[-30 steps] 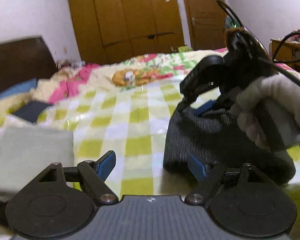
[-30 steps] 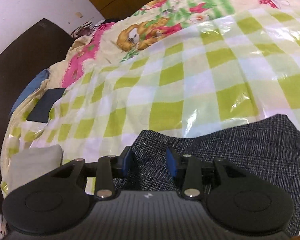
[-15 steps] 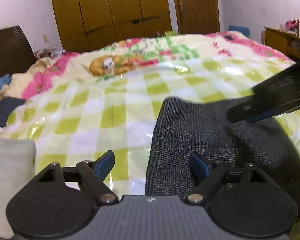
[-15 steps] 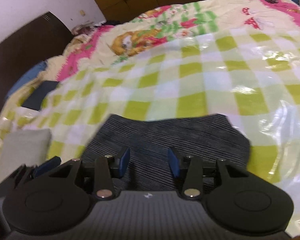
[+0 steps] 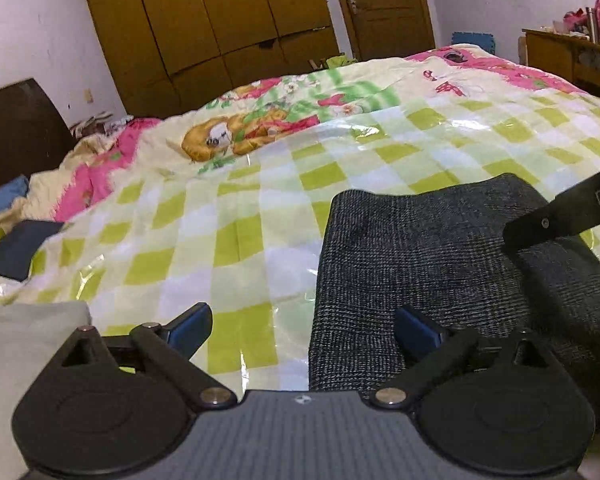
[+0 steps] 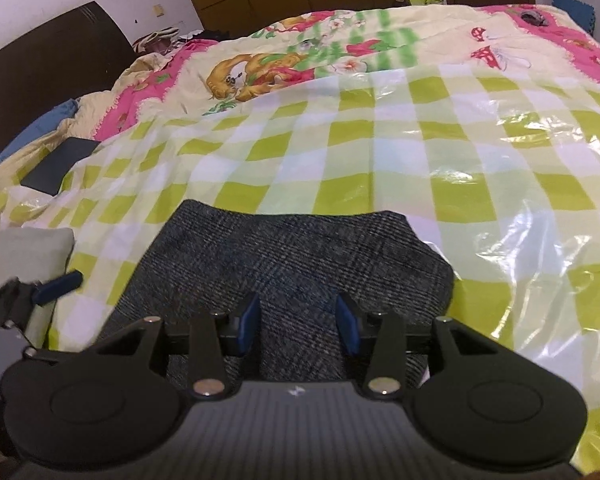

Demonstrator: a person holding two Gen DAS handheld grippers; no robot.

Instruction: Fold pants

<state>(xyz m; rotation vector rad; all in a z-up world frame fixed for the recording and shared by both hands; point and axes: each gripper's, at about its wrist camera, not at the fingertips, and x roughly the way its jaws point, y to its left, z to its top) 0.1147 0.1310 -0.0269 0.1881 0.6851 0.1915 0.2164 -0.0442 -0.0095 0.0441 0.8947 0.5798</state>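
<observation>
The dark grey checked pants [image 5: 428, 264] lie folded into a compact rectangle on the green-and-white checked plastic sheet [image 5: 240, 240]; they also show in the right wrist view [image 6: 292, 260]. My left gripper [image 5: 304, 328] is open wide and empty, hovering over the pants' left edge. My right gripper [image 6: 298, 318] is open and empty just above the near part of the pants. Part of the right gripper's body [image 5: 572, 212] reaches in over the pants at the right of the left wrist view. A left finger [image 6: 58, 282] shows at the left edge.
A folded light grey garment [image 5: 24, 344] lies at the near left, also in the right wrist view [image 6: 24, 252]. A dark flat item [image 6: 58, 164] and a floral quilt [image 6: 300, 56] lie farther back. A dark headboard [image 6: 40, 72] and wooden wardrobes [image 5: 220, 28] stand behind.
The right gripper let go of the pants and drew back; the pants went from held up and bunched to lying flat. The left gripper stayed open and shifted slightly.
</observation>
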